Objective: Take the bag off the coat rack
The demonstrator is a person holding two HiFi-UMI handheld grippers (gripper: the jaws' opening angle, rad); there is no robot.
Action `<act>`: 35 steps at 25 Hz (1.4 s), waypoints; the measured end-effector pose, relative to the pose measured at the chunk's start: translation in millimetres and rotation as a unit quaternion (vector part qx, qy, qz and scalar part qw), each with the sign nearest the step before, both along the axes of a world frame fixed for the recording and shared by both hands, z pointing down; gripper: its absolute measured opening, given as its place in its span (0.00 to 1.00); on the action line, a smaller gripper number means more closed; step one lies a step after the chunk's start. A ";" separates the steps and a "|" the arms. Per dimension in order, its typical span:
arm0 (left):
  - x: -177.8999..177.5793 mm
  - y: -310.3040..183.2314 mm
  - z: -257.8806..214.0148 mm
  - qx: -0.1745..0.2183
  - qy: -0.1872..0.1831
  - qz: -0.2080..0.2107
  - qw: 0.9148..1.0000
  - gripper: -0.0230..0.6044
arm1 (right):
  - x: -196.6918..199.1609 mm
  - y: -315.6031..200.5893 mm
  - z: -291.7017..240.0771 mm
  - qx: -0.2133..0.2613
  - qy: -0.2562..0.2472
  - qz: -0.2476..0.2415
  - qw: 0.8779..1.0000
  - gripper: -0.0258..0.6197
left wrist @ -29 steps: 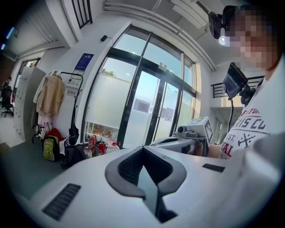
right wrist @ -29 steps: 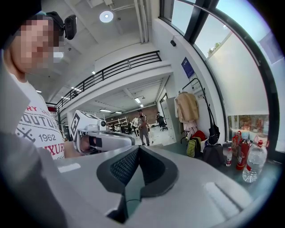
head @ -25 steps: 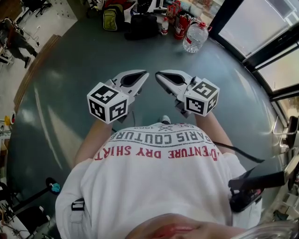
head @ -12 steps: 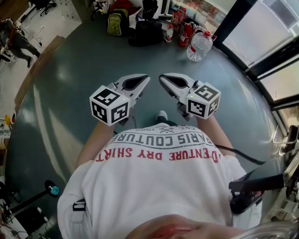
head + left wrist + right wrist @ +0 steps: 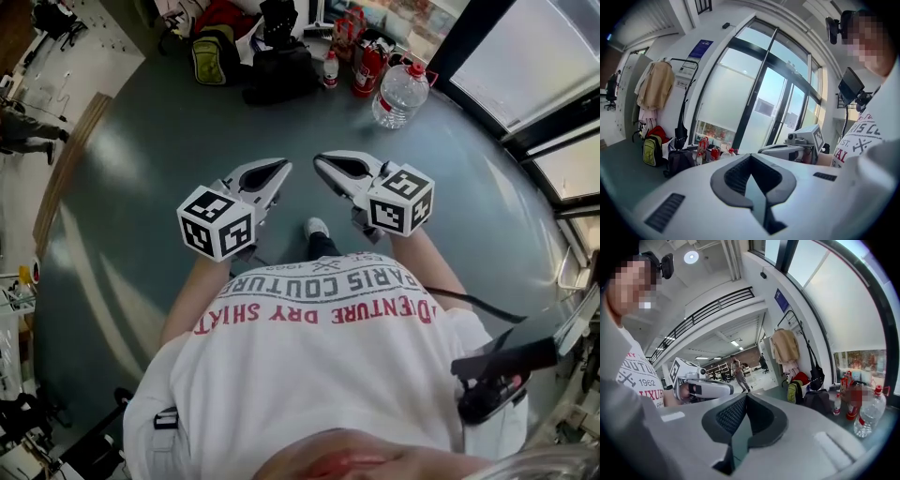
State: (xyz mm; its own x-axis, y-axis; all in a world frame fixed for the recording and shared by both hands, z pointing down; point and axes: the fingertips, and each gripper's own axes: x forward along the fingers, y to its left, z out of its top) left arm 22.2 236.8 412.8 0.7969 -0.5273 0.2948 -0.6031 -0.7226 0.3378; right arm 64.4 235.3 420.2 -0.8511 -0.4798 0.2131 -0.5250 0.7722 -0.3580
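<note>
A black tote bag [image 5: 681, 130] hangs by long straps from the coat rack [image 5: 692, 61] by the window wall, next to a beige coat [image 5: 656, 84]. The right gripper view shows the same black tote bag [image 5: 816, 375], coat rack [image 5: 789, 315] and beige coat [image 5: 784, 346] some way ahead. My left gripper [image 5: 280, 167] and right gripper [image 5: 319, 160] are held side by side at chest height, far short of the rack. Both point toward it. The left gripper [image 5: 750, 157] and right gripper [image 5: 746, 397] each have their jaws shut, with nothing between them.
On the floor below the rack are a black backpack [image 5: 279, 66], a yellow-green backpack [image 5: 210, 56], red bottles [image 5: 366, 56] and a large water bottle [image 5: 398, 82]. Glass doors [image 5: 525, 56] line the right side. A person [image 5: 21, 131] is far off at the left.
Both grippers have travelled forward together toward the rack. The bags and the bottle now sit lower and nearer in the head view, and a foot shows below the grippers.
</note>
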 end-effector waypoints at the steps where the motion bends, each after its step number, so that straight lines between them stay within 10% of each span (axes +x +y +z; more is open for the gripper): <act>1: 6.5 -30.3 -1.6 -0.001 -0.002 -0.001 1.000 0.04 | 9.2 -30.9 -3.1 0.004 -0.002 0.007 1.000 0.04; 13: 25.7 -276.7 -37.1 0.032 -0.013 -0.032 0.999 0.04 | 39.8 -283.3 -39.0 0.043 0.019 -0.004 0.999 0.04; 35: -109.7 -717.3 -28.4 0.026 0.012 -0.026 0.999 0.04 | -78.8 -713.9 -39.8 0.040 0.026 0.042 0.998 0.04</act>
